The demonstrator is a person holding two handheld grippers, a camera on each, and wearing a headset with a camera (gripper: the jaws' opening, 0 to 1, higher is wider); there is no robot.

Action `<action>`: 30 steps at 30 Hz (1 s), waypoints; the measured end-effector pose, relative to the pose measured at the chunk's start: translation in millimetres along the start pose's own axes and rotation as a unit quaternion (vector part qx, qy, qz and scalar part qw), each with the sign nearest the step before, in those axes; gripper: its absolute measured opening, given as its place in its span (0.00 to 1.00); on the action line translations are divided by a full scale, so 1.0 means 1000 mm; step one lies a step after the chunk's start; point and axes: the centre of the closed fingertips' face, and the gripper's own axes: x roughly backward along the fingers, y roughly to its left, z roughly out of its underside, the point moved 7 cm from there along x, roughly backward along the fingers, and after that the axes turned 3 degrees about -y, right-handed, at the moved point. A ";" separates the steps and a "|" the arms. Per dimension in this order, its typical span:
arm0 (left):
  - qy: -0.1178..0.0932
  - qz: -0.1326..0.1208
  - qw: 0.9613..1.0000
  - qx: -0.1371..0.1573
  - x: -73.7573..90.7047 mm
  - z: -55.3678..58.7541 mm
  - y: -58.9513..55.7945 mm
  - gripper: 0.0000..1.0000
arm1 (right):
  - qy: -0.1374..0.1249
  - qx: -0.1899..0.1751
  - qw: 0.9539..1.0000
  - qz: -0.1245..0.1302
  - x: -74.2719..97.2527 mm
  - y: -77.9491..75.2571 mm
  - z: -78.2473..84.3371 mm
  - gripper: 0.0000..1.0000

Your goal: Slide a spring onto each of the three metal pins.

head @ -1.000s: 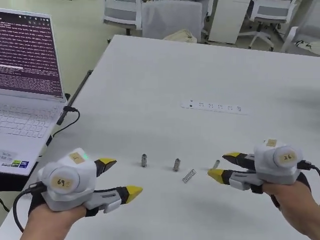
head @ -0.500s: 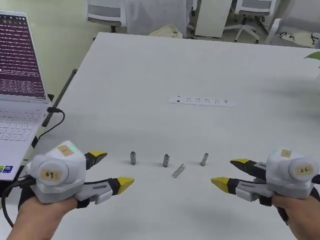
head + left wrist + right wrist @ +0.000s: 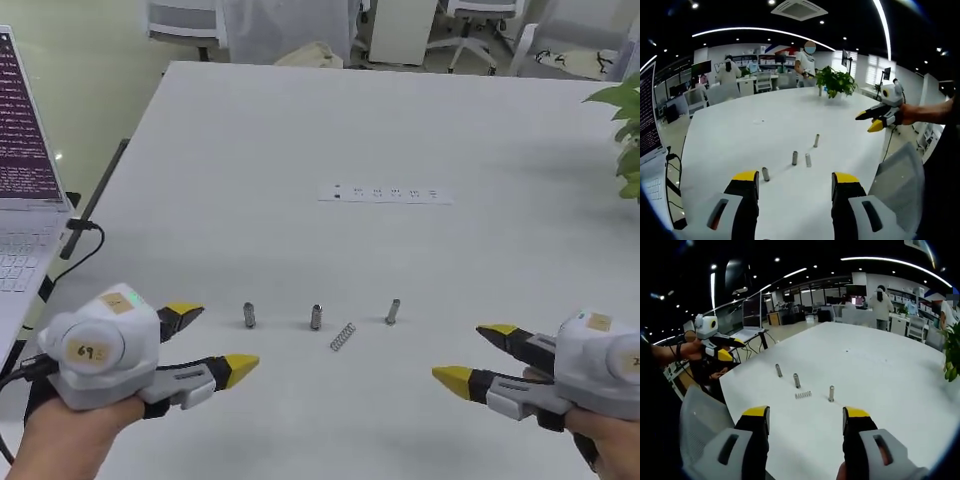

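Left gripper (image 3: pixel 218 338), right gripper (image 3: pixel 473 353): fingers spread wide, empty. Spring (image 3: pixel 343 337) flat on table (image 3: pixel 300 150), apparently clear of middle pin (image 3: pixel 316 317).

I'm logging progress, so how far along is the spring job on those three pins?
Done: nothing certain; the left pin, middle pin and right pin stand upright, too small to tell if any carries a spring. In hand: nothing; left gripper and right gripper are open, empty. Left: at least the loose spring lying near the middle pin.
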 end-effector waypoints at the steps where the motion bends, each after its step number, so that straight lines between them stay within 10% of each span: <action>1: 0.001 0.001 1.000 0.000 -0.002 0.000 0.000 0.54 | 0.000 -0.001 1.000 0.000 0.000 -0.001 0.000 0.58; 30: 0.038 0.070 0.997 -0.019 -0.067 0.002 -0.029 0.51 | 0.006 0.003 1.000 -0.008 0.006 0.003 0.000 0.58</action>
